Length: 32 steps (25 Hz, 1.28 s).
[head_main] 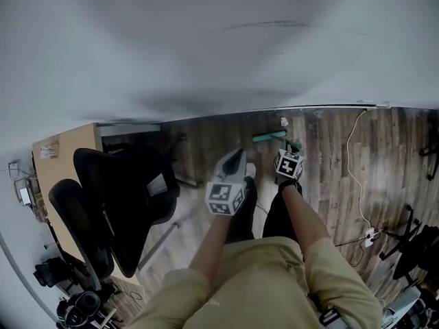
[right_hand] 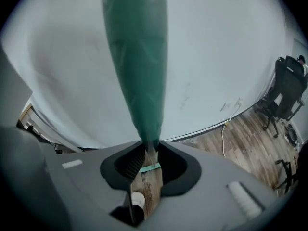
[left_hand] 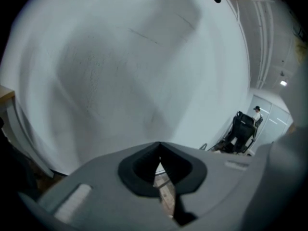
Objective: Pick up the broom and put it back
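Clamps the right gripper point(right_hand: 148, 150) on the broom point(right_hand: 137, 66), both jaws pressed against the narrow end of its green handle. Holds that handle slanting up and away from the jaws, widening close past the camera, in front of the white wall point(right_hand: 216, 57). Reveals, through the slot below the jaws, a strip of wooden floor point(right_hand: 240, 138) with a thin green bar point(right_hand: 150, 167) and a small white object point(right_hand: 137, 198) lying on it; cannot tell what either belongs to. Carries the left gripper point(left_hand: 159, 148) clenched on nothing, tips touching, with only a sliver of floor showing in the narrow gap behind them. Aims it at the same wall, just left of the right gripper and a little nearer in the head view. Reaches both bare forearms out from a khaki garment point(head_main: 260, 286). In the head view, places the green bar just beyond the grippers, close to the foot of the wall. Farther out on the left, takes in black office chairs point(head_main: 116, 197) beside a wooden desk point(head_main: 65, 149). Farther out on the right, takes in a white cable point(head_main: 350, 163) trailing from the wall's foot toward the near side, down to a power strip point(head_main: 370, 237)
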Each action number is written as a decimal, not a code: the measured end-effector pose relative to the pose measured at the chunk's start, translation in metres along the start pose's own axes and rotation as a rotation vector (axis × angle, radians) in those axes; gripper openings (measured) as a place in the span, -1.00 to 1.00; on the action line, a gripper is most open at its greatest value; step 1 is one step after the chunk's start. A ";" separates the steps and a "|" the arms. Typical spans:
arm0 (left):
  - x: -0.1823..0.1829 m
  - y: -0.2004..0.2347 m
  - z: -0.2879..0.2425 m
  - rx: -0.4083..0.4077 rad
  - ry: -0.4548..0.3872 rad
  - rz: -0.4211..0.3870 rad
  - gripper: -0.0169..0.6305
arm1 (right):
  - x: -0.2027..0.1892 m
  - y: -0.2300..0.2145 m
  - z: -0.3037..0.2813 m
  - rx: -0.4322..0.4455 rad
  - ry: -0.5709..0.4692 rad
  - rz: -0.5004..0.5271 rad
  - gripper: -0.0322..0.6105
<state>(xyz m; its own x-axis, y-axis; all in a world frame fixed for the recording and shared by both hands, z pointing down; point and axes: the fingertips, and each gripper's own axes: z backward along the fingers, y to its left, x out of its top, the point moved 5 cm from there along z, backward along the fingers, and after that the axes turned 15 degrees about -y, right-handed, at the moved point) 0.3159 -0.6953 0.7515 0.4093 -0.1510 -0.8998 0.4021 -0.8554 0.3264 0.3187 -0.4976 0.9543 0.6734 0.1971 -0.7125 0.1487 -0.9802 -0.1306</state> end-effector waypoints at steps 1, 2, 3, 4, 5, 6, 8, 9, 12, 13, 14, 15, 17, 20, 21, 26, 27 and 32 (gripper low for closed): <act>0.001 0.004 0.001 0.007 -0.003 0.003 -0.95 | 0.003 -0.001 -0.012 0.001 -0.003 0.007 -0.62; 0.001 0.008 0.002 0.016 -0.006 0.007 -0.95 | 0.007 -0.001 -0.024 0.007 0.000 0.024 -0.62; 0.001 0.013 0.003 0.026 -0.008 0.011 -0.95 | 0.010 -0.001 -0.036 0.017 0.004 0.046 -0.62; 0.001 0.017 0.005 0.036 -0.009 0.013 -0.95 | 0.013 -0.001 -0.048 0.026 0.004 0.066 -0.60; 0.000 0.022 0.006 0.045 -0.009 0.012 -0.95 | 0.018 -0.001 -0.060 0.034 0.000 0.079 -0.60; 0.000 0.026 0.007 0.053 -0.009 0.010 -0.95 | 0.024 0.001 -0.071 0.042 -0.005 0.084 -0.59; -0.001 0.033 0.010 0.066 -0.006 0.006 -0.95 | 0.038 0.006 -0.091 0.060 -0.012 0.083 -0.60; -0.001 0.036 0.011 0.072 -0.005 0.005 -0.95 | 0.045 0.010 -0.101 0.073 -0.015 0.081 -0.61; -0.006 0.037 0.014 0.082 0.004 0.003 -0.95 | 0.063 0.019 -0.121 0.121 -0.033 0.062 -0.61; -0.008 0.035 0.015 0.081 0.008 0.004 -0.95 | 0.066 0.019 -0.125 0.133 -0.034 0.047 -0.61; -0.010 0.033 0.015 0.077 0.012 0.005 -0.95 | 0.069 0.020 -0.128 0.145 -0.030 0.029 -0.60; -0.011 0.032 0.016 0.073 0.015 0.006 -0.95 | 0.072 0.021 -0.129 0.165 -0.027 0.009 -0.53; -0.013 0.029 0.017 0.070 0.019 0.005 -0.95 | 0.075 0.026 -0.126 0.242 -0.026 -0.039 -0.08; -0.012 0.022 0.017 0.077 0.019 0.008 -0.95 | 0.070 0.029 -0.110 0.341 -0.020 -0.062 0.43; -0.012 0.020 0.017 0.076 0.017 0.013 -0.95 | 0.066 0.026 -0.103 0.357 -0.017 -0.054 0.45; -0.003 0.006 0.011 0.055 -0.001 0.036 -0.95 | 0.051 -0.002 -0.061 0.368 0.010 -0.072 0.47; 0.000 0.003 0.009 0.048 -0.008 0.038 -0.95 | 0.050 -0.010 -0.054 0.358 0.011 -0.085 0.47; 0.014 -0.008 0.001 0.022 -0.031 0.043 -0.95 | 0.058 -0.044 0.001 0.275 -0.041 -0.184 0.19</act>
<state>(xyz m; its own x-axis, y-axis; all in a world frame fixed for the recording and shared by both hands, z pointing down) 0.3175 -0.6910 0.7360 0.3999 -0.2026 -0.8939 0.3664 -0.8586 0.3585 0.3509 -0.4428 0.9179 0.6228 0.3758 -0.6863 0.0606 -0.8976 -0.4366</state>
